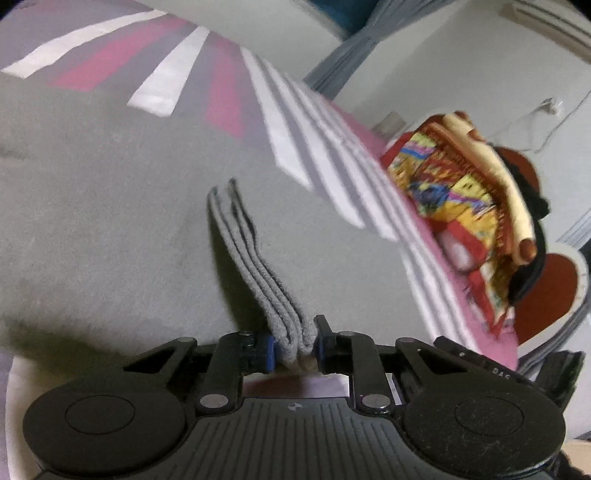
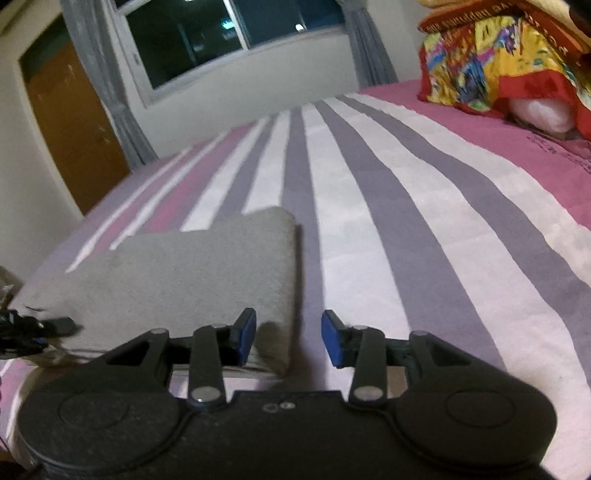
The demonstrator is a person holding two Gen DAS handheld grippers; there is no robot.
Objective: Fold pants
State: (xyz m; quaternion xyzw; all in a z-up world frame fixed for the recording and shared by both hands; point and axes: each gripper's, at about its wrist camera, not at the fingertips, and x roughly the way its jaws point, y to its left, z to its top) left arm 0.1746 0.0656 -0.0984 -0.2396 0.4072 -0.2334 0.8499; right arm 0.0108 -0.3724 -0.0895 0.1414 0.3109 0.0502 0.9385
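Where left fingers (image 1: 295, 345) pinch, pants (image 1: 110, 206) lengthwise ahead.

A striped bedspread (image 2: 388, 206) in pink, white and grey covers the bed. A colourful blanket pile (image 2: 491, 62) sits near a curtained window (image 2: 229, 33).
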